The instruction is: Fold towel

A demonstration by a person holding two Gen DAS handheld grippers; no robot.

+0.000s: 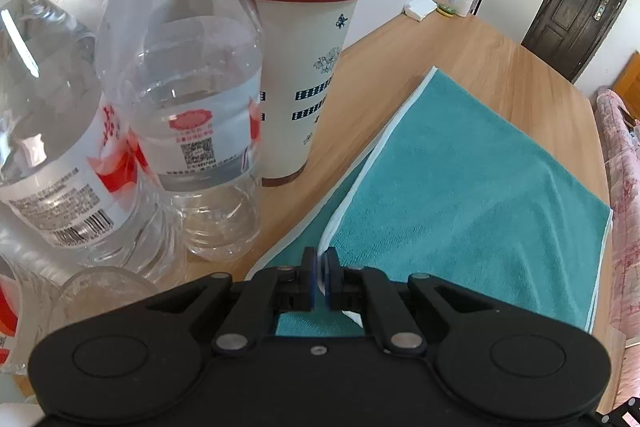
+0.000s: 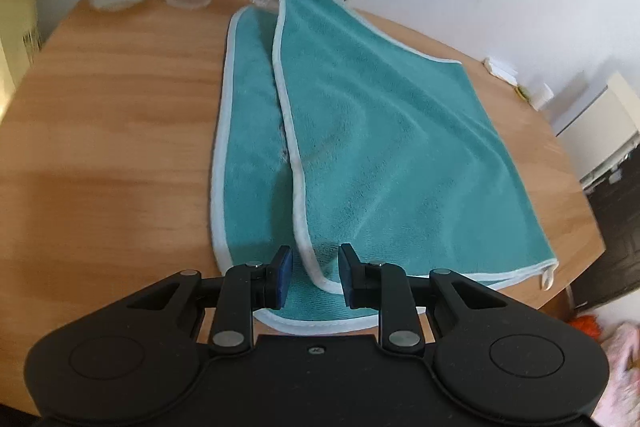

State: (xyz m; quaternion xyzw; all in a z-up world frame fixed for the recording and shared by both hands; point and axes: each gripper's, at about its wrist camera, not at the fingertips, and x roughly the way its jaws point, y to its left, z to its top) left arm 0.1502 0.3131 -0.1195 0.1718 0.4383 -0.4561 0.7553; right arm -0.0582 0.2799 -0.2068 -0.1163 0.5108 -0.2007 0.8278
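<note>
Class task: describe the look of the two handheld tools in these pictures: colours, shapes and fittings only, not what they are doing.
Both the left tool and the right tool are matte black, with a broad body showing two round discs. Angled link arms with silver pivot pins carry two short fingers faced with blue pads. A small screw sits at the centre. No cables or markings show.

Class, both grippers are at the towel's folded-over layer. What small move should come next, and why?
Probably open the left gripper: it is shut on the towel corner, held raised, while the right gripper is already open and its corner lies flat.
</note>
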